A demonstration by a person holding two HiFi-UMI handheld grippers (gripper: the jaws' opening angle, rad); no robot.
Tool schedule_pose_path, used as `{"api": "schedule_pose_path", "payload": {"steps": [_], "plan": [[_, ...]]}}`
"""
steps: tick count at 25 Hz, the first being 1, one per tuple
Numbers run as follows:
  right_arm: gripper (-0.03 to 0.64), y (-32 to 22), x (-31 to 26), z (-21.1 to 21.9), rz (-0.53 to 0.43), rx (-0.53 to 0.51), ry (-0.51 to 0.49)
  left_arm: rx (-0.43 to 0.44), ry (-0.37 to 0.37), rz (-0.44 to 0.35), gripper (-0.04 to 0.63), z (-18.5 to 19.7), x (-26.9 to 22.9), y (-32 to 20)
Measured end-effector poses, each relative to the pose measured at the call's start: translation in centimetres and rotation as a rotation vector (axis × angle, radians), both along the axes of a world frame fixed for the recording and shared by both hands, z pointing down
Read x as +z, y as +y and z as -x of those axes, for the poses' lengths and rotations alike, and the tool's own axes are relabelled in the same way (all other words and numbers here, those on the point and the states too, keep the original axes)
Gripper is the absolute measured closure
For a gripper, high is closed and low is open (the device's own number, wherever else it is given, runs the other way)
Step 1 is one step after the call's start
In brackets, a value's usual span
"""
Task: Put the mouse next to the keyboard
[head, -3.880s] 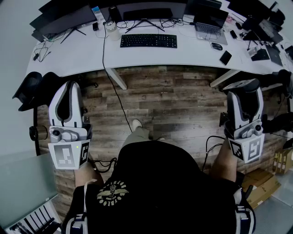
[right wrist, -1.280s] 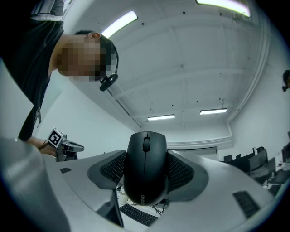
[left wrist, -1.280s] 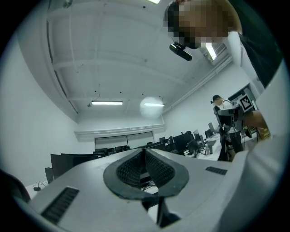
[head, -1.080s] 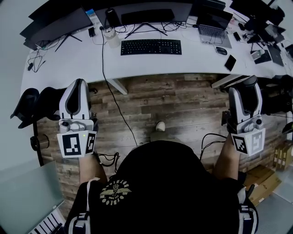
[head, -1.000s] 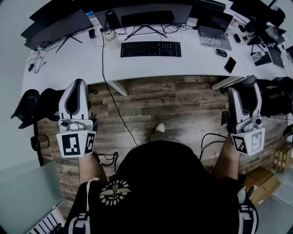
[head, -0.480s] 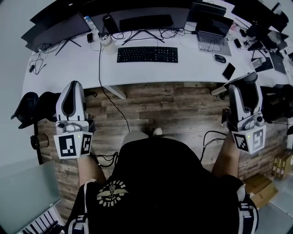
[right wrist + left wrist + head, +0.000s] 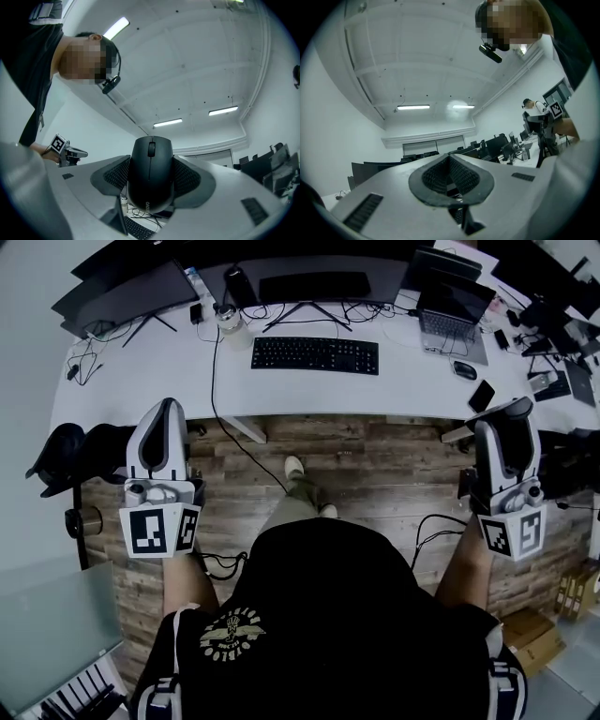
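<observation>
My right tool [image 7: 507, 418] is clamped on the mouse [image 7: 151, 176]. The 2 ribbed pads press its left and right flanks, and its top and wheel face the right gripper view. So the mouse is up in the air with me, well short of the table [image 7: 141, 362], not on it. My left tool [image 7: 450, 176] is closed with nothing between its pads, and it hangs over the floor on my other side.

The keyboard [image 7: 315, 354] lies flat near the middle of the table, ahead of me, with bare white surface to its right. I judge the carry has begun and the placing has not.

The mouse should be light and stiff, a hard plastic shell. Its sides are smooth and curved, so it could squirt out if I squeeze near the nose or tail. The hold across the widest part of the flanks looks right to me. I see no cable on it.

A second mouse [image 7: 465, 370] sits by the laptop [image 7: 450, 310], well right of the keyboard.
</observation>
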State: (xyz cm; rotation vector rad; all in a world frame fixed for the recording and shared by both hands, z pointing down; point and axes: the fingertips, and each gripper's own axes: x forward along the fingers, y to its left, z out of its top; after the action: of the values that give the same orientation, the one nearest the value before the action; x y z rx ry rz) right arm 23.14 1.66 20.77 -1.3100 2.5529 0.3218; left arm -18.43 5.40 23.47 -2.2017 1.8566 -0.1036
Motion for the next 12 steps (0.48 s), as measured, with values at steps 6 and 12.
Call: {"api": "schedule_pose_path", "payload": {"steps": [6,12], "plan": [[0.333,-2.3,-0.4,1.4,-0.009,0.005,0.015,0.011,0.004,-0.001,0.592,1.2,0.5,-2.5],[0.333,-5.3,-0.4,2.9,-0.002,0.013,0.028,0.029,0.001,0.019,0.594,2.3,1.2,-5.7]]}}
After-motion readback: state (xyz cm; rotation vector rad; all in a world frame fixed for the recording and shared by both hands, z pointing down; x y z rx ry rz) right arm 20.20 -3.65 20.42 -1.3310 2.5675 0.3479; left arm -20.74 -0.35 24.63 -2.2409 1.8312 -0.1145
